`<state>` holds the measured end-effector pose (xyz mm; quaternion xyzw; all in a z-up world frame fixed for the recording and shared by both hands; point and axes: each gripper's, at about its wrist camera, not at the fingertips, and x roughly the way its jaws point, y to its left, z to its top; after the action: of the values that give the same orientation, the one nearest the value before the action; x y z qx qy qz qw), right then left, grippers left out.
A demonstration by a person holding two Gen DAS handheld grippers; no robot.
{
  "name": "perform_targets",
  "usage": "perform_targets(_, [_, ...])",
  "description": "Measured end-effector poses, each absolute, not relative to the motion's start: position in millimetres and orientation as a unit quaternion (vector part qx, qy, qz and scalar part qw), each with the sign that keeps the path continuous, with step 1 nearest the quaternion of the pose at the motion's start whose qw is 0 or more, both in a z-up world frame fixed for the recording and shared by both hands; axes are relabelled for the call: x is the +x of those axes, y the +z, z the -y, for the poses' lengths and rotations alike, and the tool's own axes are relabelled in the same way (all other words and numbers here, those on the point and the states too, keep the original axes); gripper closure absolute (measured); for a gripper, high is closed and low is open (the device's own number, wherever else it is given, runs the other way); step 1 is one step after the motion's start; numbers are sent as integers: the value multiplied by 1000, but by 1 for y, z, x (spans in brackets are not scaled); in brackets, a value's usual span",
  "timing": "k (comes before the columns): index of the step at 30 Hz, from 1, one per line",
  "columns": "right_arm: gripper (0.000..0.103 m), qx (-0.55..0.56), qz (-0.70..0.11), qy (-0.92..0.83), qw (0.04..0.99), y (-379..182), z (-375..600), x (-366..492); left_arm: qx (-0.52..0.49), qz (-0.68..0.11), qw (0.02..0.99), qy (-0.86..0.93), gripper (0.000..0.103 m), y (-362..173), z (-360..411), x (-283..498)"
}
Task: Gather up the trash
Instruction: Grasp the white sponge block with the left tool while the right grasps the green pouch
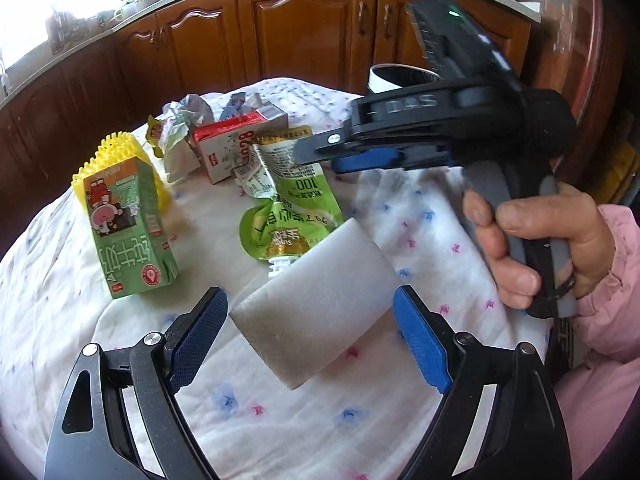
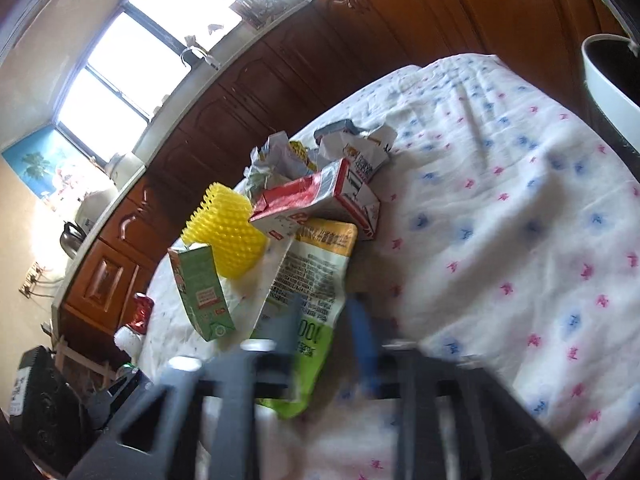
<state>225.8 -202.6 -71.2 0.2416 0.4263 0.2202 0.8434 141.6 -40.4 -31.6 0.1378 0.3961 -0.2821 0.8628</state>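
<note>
A white foam block [image 1: 316,300] lies on the flowered tablecloth [image 1: 404,400] between the blue pads of my left gripper [image 1: 310,320], which stands open with a thin gap on each side. Beyond it lies a green drink pouch [image 1: 288,208] [image 2: 316,264]. My right gripper [image 1: 308,152] [image 2: 324,312] reaches in from the right, held by a hand [image 1: 520,232], and looks shut on the pouch's edge; its own view is blurred. A green carton [image 1: 128,224] [image 2: 200,292] stands upright at the left.
A yellow spiky holder [image 1: 116,152] [image 2: 228,232], a red-and-white carton [image 1: 228,148] [image 2: 320,200] and crumpled wrappers [image 1: 184,120] [image 2: 288,152] sit behind the pouch. A white bin [image 1: 400,78] [image 2: 608,88] stands past the table's far right edge. Wooden cabinets [image 1: 300,32] run behind.
</note>
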Motion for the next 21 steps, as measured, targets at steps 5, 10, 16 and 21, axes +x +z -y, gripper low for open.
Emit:
perform_targets(5, [103, 236, -417, 224, 848, -66, 207, 216, 136, -387, 869, -276, 47, -29, 38, 140])
perform_targets(10, [102, 229, -396, 228, 859, -49, 216, 202, 123, -377, 875, -278, 67, -22, 30, 136])
perform_targets(16, [56, 247, -417, 242, 841, -59, 211, 216, 108, -393, 869, -280, 67, -23, 25, 138])
perform_targets(21, [54, 242, -435, 233, 835, -69, 198, 228, 109, -386, 865, -301, 62, -21, 24, 122])
